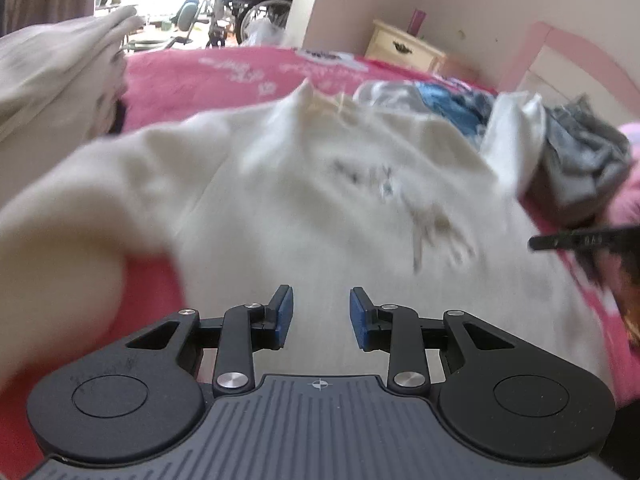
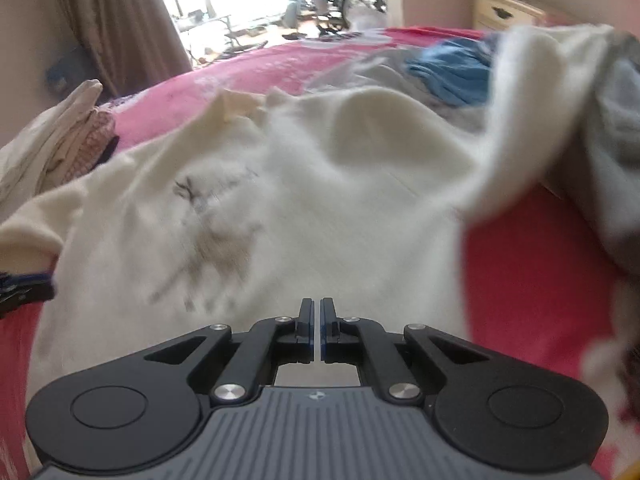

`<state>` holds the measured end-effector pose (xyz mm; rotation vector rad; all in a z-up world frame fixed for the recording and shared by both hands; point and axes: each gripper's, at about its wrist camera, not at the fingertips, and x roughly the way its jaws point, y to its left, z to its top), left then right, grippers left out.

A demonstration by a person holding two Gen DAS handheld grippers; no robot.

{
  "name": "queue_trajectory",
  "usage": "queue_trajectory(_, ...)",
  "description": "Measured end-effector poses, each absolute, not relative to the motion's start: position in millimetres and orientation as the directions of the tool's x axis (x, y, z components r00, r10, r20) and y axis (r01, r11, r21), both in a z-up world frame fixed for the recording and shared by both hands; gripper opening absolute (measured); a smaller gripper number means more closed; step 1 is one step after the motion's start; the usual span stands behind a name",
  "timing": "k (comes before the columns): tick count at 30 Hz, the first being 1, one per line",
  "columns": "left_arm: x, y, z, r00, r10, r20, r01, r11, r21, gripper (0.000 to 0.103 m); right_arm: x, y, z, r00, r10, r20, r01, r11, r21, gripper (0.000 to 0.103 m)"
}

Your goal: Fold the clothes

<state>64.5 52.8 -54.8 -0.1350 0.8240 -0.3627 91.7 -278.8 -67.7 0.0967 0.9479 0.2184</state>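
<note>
A white T-shirt [image 1: 320, 184] with a dark printed design lies spread on the pink bedspread [image 1: 224, 76], blurred by motion. My left gripper [image 1: 321, 300] hovers over its lower part, open, with nothing pressed between its blue pads. In the right wrist view the same T-shirt [image 2: 280, 200] fills the middle, one sleeve lifted at the right. My right gripper [image 2: 317, 308] is over the shirt's lower part, its jaws shut with only a thin slit between them. I see no cloth caught in them.
A stack of folded beige clothes [image 1: 52, 76] sits at the left of the bed. A pile of unfolded grey [image 1: 584, 160] and blue clothes [image 1: 452, 104] lies at the right. A cream nightstand [image 1: 404, 48] and a wheelchair [image 1: 260, 4] stand beyond the bed.
</note>
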Motion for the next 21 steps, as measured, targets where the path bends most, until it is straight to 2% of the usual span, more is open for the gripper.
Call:
queue_trajectory(3, 101, 46, -63, 0.647, -0.328, -0.688, 0.221, 0.945, -0.243, 0.031, 115, -261, -78, 0.564, 0.265, -0.782, -0.185, 0.964, 0.194, 0.002)
queue_trajectory(10, 170, 51, -81, 0.677, -0.325, -0.66, 0.158, 0.94, -0.302, 0.031, 162, -253, -89, 0.592, 0.294, -0.75, -0.217, 0.955, 0.203, 0.002)
queue_trajectory(13, 195, 49, -86, 0.734, -0.233, -0.638, 0.11, 0.968, -0.226, 0.031, 189, -260, -90, 0.64, 0.275, -0.718, -0.207, 0.961, 0.184, 0.002)
queue_trajectory(16, 213, 64, -105, 0.749, -0.034, -0.662, -0.062, 0.991, -0.122, 0.03, 214, -284, -105, 0.656, 0.125, -0.745, -0.134, 0.99, 0.047, 0.002)
queue_trajectory(17, 215, 73, -111, 0.748, -0.017, -0.663, -0.096, 0.986, -0.133, 0.029, 220, -297, -110, 0.655, 0.063, -0.753, -0.094, 0.996, 0.001, 0.0)
queue_trajectory(19, 213, 88, -114, 0.765, -0.042, -0.643, -0.101, 0.978, -0.184, 0.029, 227, -327, -113, 0.664, 0.013, -0.747, -0.021, 1.0, -0.002, 0.0)
queue_trajectory(21, 210, 88, -114, 0.772, -0.037, -0.634, -0.091, 0.982, -0.168, 0.029, 232, -344, -107, 0.666, -0.04, -0.745, 0.027, 0.999, -0.029, 0.0)
